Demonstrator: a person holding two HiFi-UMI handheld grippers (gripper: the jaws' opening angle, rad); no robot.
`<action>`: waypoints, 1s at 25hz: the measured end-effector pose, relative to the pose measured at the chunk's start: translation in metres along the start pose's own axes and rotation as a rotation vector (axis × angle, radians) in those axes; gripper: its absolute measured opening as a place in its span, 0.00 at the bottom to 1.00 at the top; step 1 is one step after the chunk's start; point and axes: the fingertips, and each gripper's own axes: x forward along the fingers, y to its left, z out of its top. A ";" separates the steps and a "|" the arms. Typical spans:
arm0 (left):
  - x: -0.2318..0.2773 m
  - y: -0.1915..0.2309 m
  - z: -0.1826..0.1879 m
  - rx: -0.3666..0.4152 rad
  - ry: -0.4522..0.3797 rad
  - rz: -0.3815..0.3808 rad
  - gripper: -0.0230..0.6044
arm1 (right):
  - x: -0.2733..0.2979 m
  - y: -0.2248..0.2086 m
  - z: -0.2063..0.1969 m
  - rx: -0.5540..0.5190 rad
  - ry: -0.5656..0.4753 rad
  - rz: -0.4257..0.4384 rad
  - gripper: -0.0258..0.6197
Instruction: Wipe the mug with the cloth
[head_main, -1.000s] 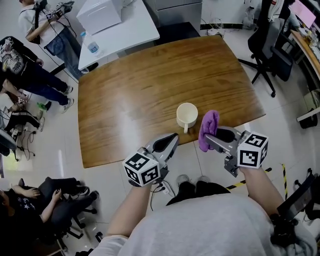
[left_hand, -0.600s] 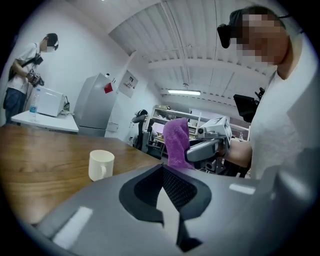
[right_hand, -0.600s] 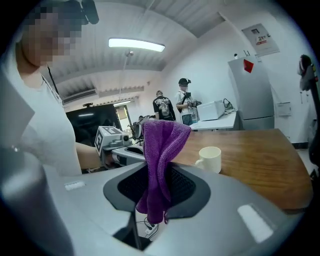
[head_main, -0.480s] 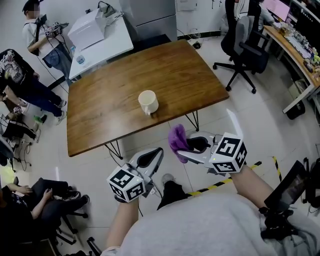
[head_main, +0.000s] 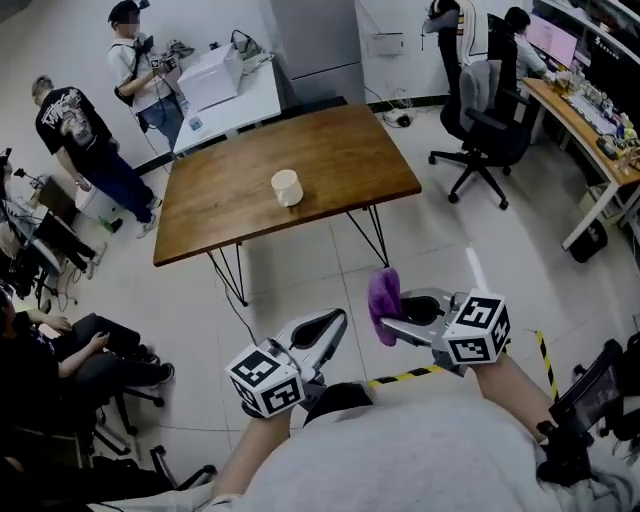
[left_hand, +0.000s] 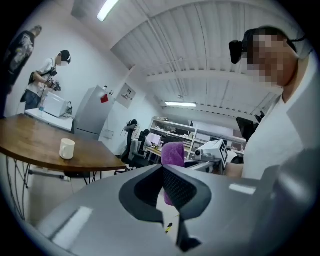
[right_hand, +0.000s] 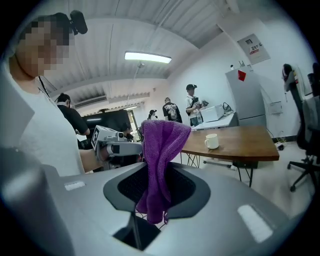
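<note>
Both grippers have drawn well back from the wooden table (head_main: 345, 150), so the mug (head_main: 286, 187) now stands far off at twelve o'clock, alone on the tabletop. The right gripper (head_main: 392, 326) stays clamped on the purple cloth (head_main: 382, 290), which sticks up from its jaws. At its nine o'clock, the left gripper (head_main: 338, 316) is clenched on nothing, jaws together.

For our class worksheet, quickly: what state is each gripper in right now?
Left gripper: closed, holding nothing.
Right gripper: closed on the purple cloth.
</note>
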 end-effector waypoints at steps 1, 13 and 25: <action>-0.003 -0.008 0.004 0.018 -0.002 0.009 0.04 | -0.005 0.005 0.000 0.005 -0.011 0.002 0.21; -0.059 -0.014 -0.006 0.036 0.060 0.098 0.04 | 0.007 0.058 -0.006 0.081 -0.023 0.013 0.21; -0.090 -0.017 -0.013 0.051 0.071 0.110 0.04 | 0.032 0.082 -0.008 0.077 -0.026 0.026 0.20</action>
